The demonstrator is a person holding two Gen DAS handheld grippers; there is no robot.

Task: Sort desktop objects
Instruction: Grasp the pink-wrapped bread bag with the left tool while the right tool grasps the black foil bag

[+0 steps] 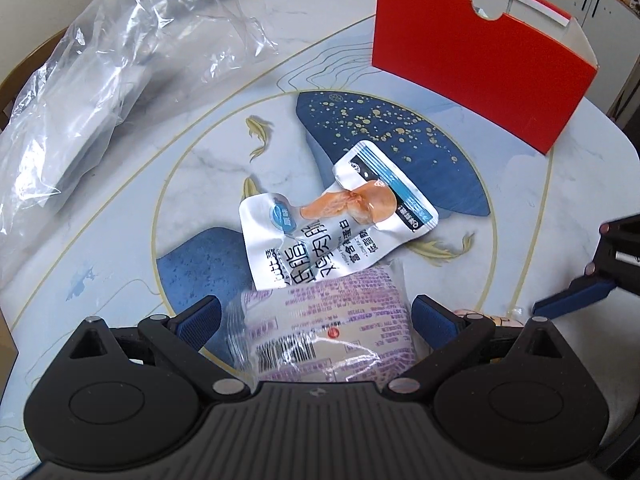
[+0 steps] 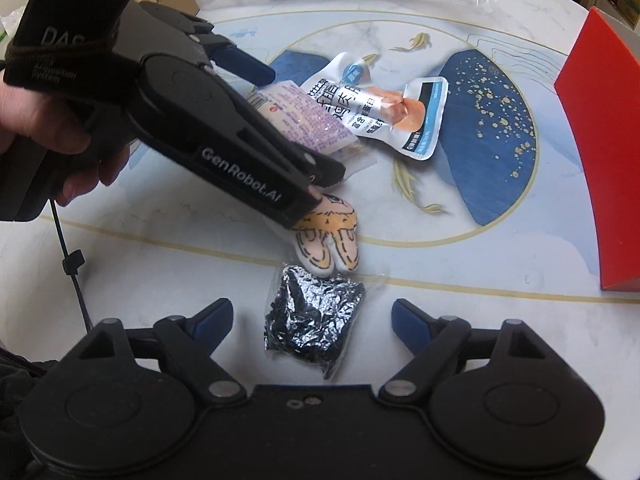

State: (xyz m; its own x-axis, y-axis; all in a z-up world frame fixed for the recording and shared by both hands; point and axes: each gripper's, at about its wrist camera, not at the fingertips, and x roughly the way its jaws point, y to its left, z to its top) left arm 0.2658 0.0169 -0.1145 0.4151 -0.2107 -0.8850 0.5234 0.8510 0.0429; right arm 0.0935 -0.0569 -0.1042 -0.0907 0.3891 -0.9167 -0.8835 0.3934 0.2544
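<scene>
We see a red open-topped box [image 1: 476,76] standing upright at the far side of the bench [image 1: 132,216]; its inside is turned away from both cameras, so we cannot tell what it holds. A large clear plastic bag [image 1: 104,80], crumpled and glossy, lies at the bench's far left with a flat pale thing inside it.

The bench top is smooth, marble-like white with gold rings, blue speckled shapes and painted gold fish. At its middle lies a white foil snack pouch [image 1: 332,220], flat and wrinkled, printed with a picture of meat. Overlapping its near edge is a soft clear-wrapped packet with purple print [image 1: 320,332].

Our left gripper [image 1: 316,320] has its jaws spread wide on either side of the purple packet, the blue ribbed pads apart from it. In the right wrist view a hand [image 2: 60,136] holds that gripper above the packet.

Our right gripper [image 2: 312,320] also has wide jaws, flanking a small clear bag of crinkly, shiny black material [image 2: 312,320] without touching it. Just beyond it lies a flat plush toy [image 2: 328,240], cream and orange with stitched black lines.
</scene>
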